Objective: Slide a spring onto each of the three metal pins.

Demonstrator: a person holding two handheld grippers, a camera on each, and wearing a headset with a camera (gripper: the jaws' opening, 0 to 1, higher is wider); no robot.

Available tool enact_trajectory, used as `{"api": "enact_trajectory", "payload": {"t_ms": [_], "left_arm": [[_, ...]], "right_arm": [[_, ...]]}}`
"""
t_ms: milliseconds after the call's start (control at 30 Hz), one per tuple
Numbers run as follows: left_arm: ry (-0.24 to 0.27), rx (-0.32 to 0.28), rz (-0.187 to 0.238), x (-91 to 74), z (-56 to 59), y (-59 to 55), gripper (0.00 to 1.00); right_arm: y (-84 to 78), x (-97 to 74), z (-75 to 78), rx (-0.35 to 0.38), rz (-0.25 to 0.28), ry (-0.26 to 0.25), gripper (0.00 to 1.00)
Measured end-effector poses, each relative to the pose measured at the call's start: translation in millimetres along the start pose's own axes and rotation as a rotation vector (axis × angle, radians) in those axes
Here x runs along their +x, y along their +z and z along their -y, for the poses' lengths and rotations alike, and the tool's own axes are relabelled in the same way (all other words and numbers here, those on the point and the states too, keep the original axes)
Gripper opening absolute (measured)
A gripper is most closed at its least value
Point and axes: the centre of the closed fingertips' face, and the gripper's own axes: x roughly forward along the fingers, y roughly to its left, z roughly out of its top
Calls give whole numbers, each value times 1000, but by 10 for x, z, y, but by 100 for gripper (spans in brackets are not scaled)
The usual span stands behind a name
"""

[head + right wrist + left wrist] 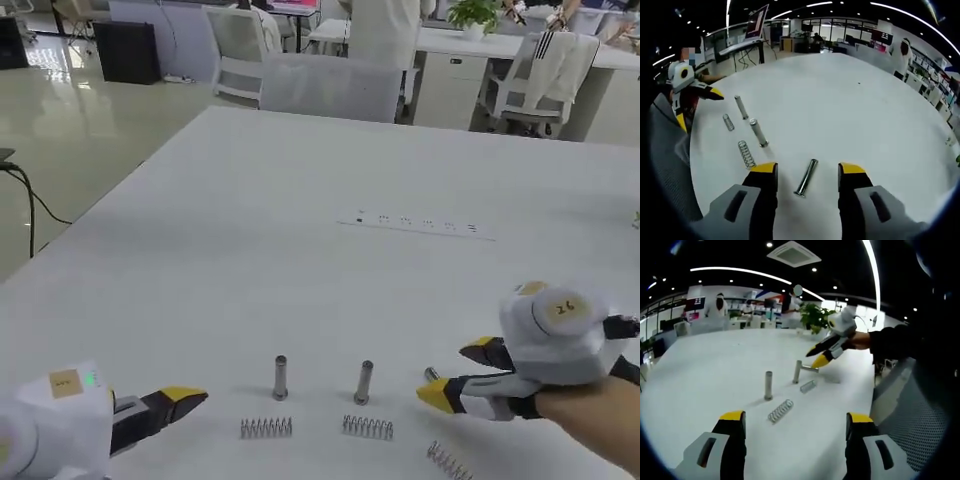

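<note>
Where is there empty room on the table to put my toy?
Bare table lies between the socket strip and the pins, and beyond the strip. Crowded along the near edge: pins, springs, left tongs and right tongs.

1. Large white tabletop [300,200], with a white power strip [415,225] lying flat on it near the far side.
2. Pale glossy floor [80,110] on the left; a black cable [30,215] runs across it.
3. Grey chair [330,88] at the far edge, a white chair [237,50] behind it, and a dark cabinet [127,50] at back left.
4. White desk [520,45] at back right, with a potted plant [472,12] on it and a striped jacket [560,55] draped over a chair.
5. Dark ceiling with a square air vent [793,252], long strip lights [740,271] and spot lamps.
6. Open office, with more desks and a monitor [756,22] further back.
</note>
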Motion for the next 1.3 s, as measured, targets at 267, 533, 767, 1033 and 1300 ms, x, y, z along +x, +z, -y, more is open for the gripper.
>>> {"api": "enact_trajectory", "payload": {"t_ms": [267,533,767,1033,1300], "left_arm": [[-4,-1,-4,3,4,-6,78],[-5,-2,-5,6,0,-6,78],[-7,-3,-8,5,4,-10,77],[-11,-3,-12,5,18,-16,77],[-13,-2,-15,4,22,-24,76]], "right_arm": [[-31,80,36,32,-35,-17,35],[-72,148,56,61,-75,-28,22],[-67,181,51,83,-94,-30,14],[-107,234,65,102,-131,-45,10],[-121,283,77,94,-141,-51,9]]}}
